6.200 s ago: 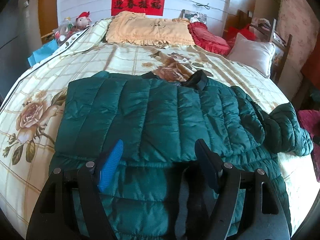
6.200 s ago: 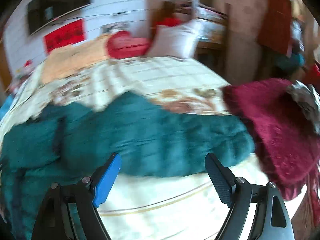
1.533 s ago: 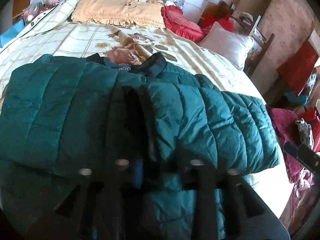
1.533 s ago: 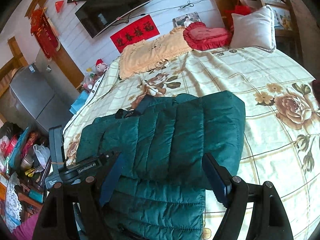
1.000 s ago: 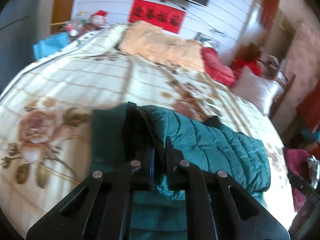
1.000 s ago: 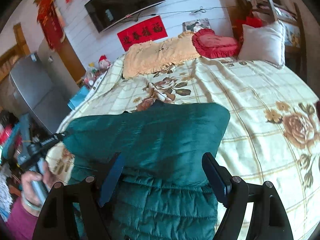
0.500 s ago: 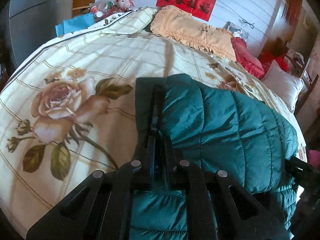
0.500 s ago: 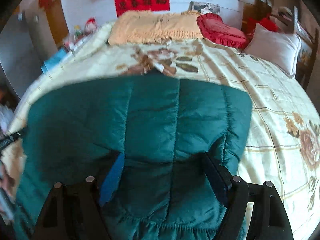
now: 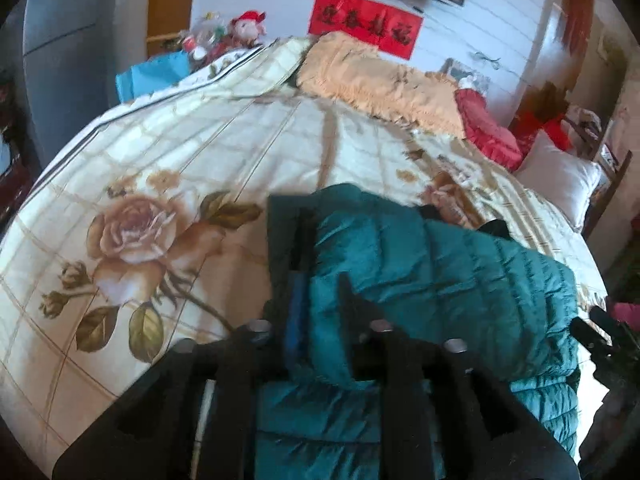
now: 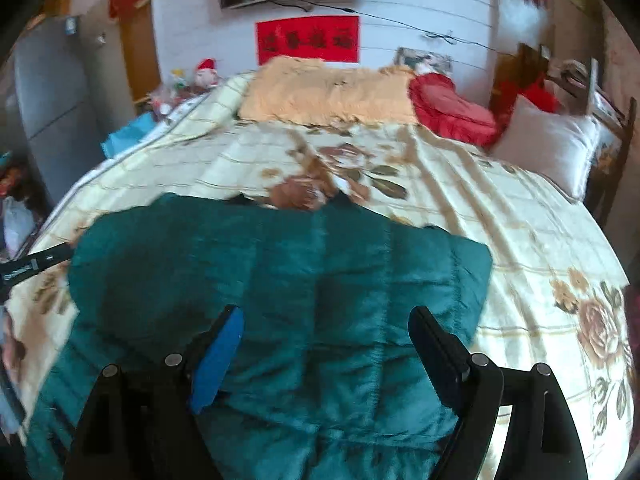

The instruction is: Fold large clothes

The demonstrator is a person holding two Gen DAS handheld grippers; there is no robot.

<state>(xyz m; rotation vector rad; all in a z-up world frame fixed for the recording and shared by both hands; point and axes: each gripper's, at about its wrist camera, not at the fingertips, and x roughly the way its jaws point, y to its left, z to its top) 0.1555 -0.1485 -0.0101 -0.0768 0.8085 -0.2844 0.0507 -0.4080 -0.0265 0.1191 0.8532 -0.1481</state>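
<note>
A dark green quilted puffer jacket [image 10: 288, 280] lies on the floral bedspread, with both sleeves folded in over its body. In the left wrist view the jacket [image 9: 440, 288] fills the lower right. My left gripper [image 9: 320, 296] has its jaws parted a little, with the jacket's left edge still between them. My right gripper [image 10: 324, 344] is open and empty, hovering low over the middle of the jacket. The left gripper's tip also shows at the left edge of the right wrist view [image 10: 36, 266].
The bedspread [image 9: 200, 152] extends to the left and far side. A peach pillow [image 10: 328, 92], a red cushion [image 10: 448, 108] and a white pillow [image 10: 552, 148] lie at the head. A blue bag [image 9: 156, 74] and toys stand at the left bedside.
My left gripper carried the jacket's left side over onto the body, then its jaws parted slightly. My right gripper stayed open and moved in over the jacket's middle.
</note>
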